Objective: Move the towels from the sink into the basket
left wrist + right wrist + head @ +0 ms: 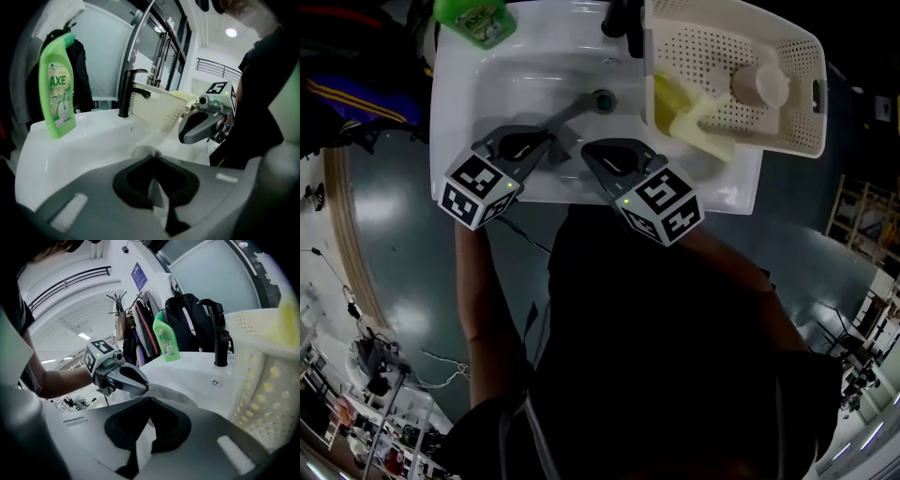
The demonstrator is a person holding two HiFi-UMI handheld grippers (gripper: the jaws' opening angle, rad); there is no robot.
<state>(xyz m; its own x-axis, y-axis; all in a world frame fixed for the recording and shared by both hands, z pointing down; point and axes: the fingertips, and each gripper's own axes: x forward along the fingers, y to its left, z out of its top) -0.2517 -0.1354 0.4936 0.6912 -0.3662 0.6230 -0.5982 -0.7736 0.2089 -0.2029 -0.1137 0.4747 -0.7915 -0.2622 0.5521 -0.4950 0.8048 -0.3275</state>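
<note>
Clenching one end of a grey towel (572, 113), my left hand-held gripper (153, 158) holds it over the white sink (487, 84). My right hand-held gripper (149, 401) is closed just beside it. A yellow towel (680, 112) lies in the basket (787, 56).

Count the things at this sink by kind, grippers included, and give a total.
sink: 1
basket: 1
towels: 2 (grey towel in the jaws of both grippers, yellow towel in the basket)
bottle, green: 1
faucet, black: 1
grippers: 2 (left gripper, right gripper)
round pale thing in the basket: 1
Total: 9
</note>
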